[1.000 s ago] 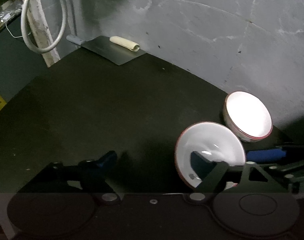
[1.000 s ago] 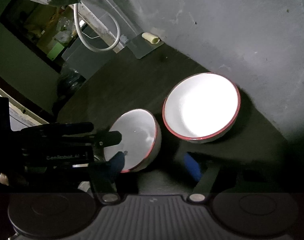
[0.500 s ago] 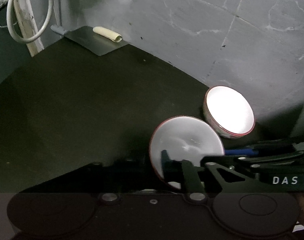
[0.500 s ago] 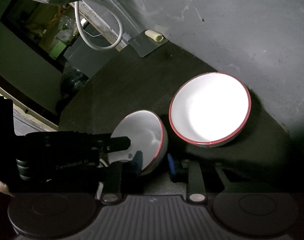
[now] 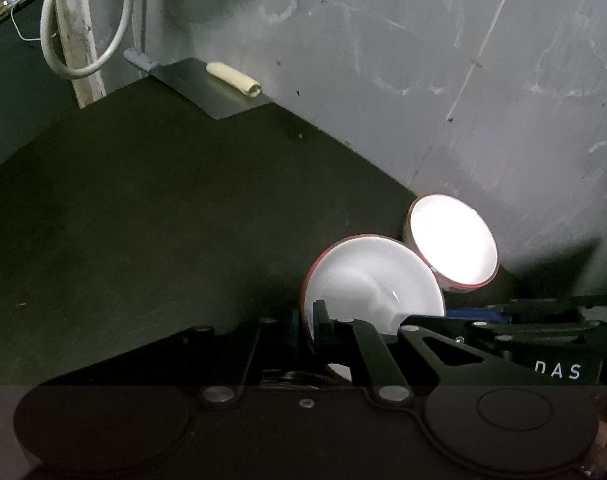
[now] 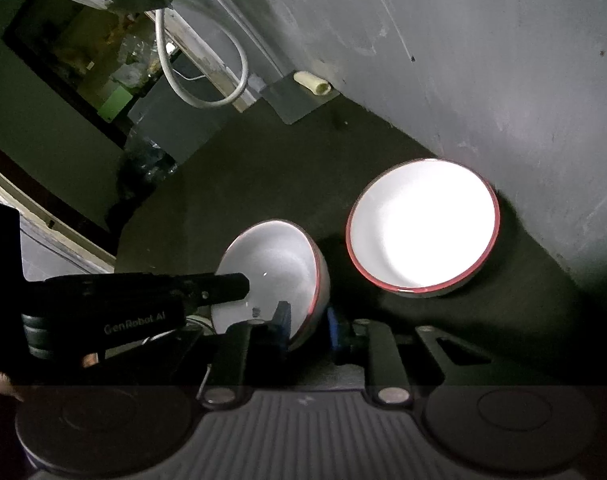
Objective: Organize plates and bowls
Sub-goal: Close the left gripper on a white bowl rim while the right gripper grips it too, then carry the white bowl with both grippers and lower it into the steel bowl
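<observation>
near bowl: white red-rimmed ceramic bowl (image 6: 277, 270) on the dark table (image 5: 151, 216), just left of the far bowl, rims close; contact not clear
far bowl: larger-looking white red-rimmed ceramic bowl (image 6: 421, 226) on the table, right of near bowl, just before the grey concrete wall (image 6: 483, 60)
left tongs (image 5: 307, 326): across the near bowl's left rim, one finger inside, one outside
right tongs (image 6: 309, 320): across the near bowl's right rim, one finger in, one out
metal sheet: flat grey sheet (image 5: 207, 86) at the table's far left corner, against the wall
roll: pale paper roll (image 5: 233, 79) on the sheet
cable: white looped cable (image 5: 83, 24) hangs behind the table's far left edge
</observation>
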`<act>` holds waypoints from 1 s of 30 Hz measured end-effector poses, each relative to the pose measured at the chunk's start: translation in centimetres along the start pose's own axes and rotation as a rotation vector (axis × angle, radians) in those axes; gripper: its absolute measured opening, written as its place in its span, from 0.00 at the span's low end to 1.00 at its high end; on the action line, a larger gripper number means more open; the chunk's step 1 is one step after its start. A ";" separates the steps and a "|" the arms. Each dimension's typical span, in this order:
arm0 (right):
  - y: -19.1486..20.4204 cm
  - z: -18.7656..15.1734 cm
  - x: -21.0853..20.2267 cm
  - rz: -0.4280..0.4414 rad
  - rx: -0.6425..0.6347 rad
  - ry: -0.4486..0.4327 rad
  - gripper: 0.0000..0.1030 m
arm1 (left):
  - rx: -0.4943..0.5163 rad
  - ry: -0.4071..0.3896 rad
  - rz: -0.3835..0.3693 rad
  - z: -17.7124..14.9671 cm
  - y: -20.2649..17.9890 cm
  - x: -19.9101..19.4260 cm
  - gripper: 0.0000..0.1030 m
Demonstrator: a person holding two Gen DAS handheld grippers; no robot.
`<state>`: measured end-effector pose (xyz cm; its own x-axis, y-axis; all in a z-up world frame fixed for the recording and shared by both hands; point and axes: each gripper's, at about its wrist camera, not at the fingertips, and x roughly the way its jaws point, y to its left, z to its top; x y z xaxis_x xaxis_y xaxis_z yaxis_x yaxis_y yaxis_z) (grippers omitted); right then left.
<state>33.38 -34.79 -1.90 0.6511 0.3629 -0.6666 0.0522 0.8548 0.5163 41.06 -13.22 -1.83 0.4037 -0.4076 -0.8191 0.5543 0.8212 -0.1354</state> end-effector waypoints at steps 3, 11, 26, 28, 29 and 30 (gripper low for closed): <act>0.3 0.0 -0.7 0.003 -0.007 -0.016 0.20 | -0.003 -0.022 0.000 0.0 -0.1 -0.7 0.05; 1.4 -0.6 -2.8 0.006 -0.027 -0.063 0.19 | -0.003 -0.074 -0.001 -0.7 -0.8 -3.2 0.05; 6.6 -4.6 -6.7 0.058 -0.106 -0.092 0.18 | -0.061 -0.166 0.043 -5.7 -0.3 -11.0 0.05; 7.5 -5.5 -7.2 0.067 -0.115 -0.091 0.18 | -0.069 -0.174 0.052 -6.7 -0.2 -12.2 0.05; 7.9 -6.0 -7.5 0.072 -0.119 -0.090 0.18 | -0.072 -0.177 0.056 -7.2 -0.1 -12.6 0.05; 8.2 -6.4 -7.7 0.076 -0.123 -0.088 0.18 | -0.076 -0.179 0.060 -7.7 -0.1 -13.2 0.05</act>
<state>23.96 -28.19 3.99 0.7137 0.3991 -0.5757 -0.0892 0.8670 0.4903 30.11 -4.83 4.67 0.5610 -0.4163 -0.7155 0.4719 0.8710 -0.1367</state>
